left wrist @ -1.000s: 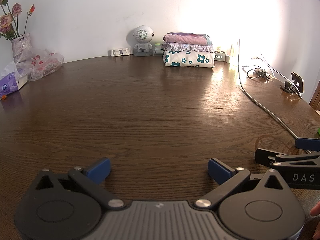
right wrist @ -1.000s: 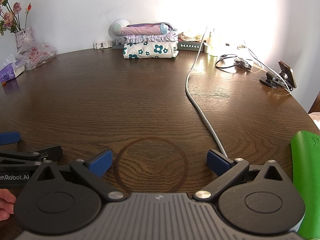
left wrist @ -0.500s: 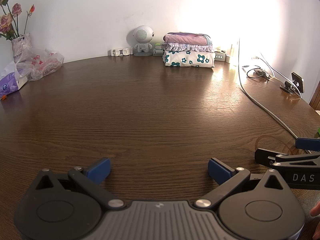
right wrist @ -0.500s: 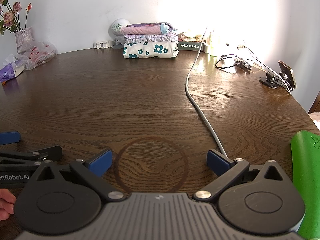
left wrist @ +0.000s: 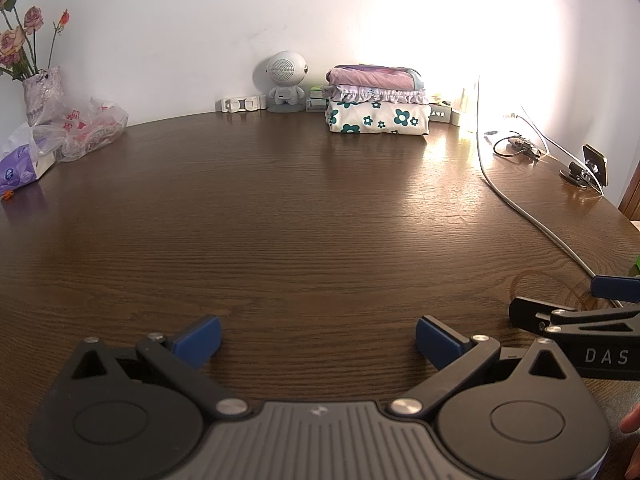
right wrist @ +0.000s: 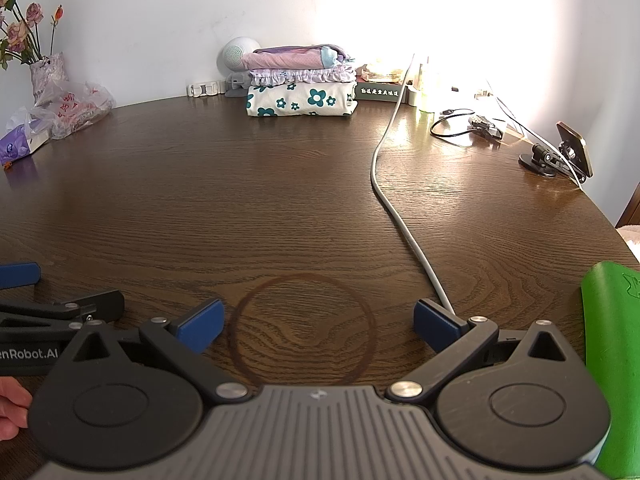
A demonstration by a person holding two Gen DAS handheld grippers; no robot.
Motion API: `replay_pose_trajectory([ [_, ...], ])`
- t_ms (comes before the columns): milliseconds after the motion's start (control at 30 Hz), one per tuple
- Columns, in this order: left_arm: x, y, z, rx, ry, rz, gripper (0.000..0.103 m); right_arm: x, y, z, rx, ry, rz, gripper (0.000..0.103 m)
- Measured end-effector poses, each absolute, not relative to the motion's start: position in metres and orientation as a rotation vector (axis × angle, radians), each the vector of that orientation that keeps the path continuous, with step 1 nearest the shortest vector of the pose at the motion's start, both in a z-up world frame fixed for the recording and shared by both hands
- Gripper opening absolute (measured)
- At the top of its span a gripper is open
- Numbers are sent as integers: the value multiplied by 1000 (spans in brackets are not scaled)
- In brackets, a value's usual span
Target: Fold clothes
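Clothes sat folded in a stack of three at the far edge of my worktop, against the white wall: a cream piece with teal flowers at the bottom, a ruffled lilac one on it, a pink one on top. Beside the stack to its left stood a small white robot-shaped speaker. My left tongs rested low over the bare wood near the close edge, their blue pads spread wide and gripping nothing. My right tongs lay just beside them to the right, equally wide apart and empty, with a dark ring mark in the wood between their pads. A grey cable ran from the back of the worktop down to the right pad. At the far left I saw a vase of dried roses, a crumpled plastic bag and a purple tissue pack. A phone on a stand stood at the far right, and a green sheet lay by the right tongs.
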State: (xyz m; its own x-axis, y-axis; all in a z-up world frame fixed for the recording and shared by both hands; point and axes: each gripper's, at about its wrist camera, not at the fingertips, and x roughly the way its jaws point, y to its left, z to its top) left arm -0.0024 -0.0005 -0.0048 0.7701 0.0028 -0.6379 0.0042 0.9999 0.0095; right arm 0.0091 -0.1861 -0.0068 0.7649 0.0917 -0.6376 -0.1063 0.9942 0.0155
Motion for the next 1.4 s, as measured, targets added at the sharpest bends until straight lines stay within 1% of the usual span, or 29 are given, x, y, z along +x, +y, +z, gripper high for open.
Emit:
replay_pose_trajectory([
  [867, 6, 0, -6, 12, 704, 5, 103, 14, -186, -7, -18, 689, 98, 103],
  [967, 12, 3, 0, 5, 726, -27, 101, 20, -186, -1, -10, 736, 112, 103],
  [1033, 22, 9, 10, -21, 741, -70, 101, 30, -190, 13, 42, 731, 136, 103],
  [1167, 77, 29, 42, -106, 687, -194, 102, 71, -191, 50, 83, 640, 169, 103],
  [1300, 166, 31, 56, -16, 596, -170, 100, 146, -182, 70, 66, 509, 123, 102],
  [1400, 224, 26, 53, 136, 454, -175, 99, 214, -180, 69, 82, 513, 95, 93],
])
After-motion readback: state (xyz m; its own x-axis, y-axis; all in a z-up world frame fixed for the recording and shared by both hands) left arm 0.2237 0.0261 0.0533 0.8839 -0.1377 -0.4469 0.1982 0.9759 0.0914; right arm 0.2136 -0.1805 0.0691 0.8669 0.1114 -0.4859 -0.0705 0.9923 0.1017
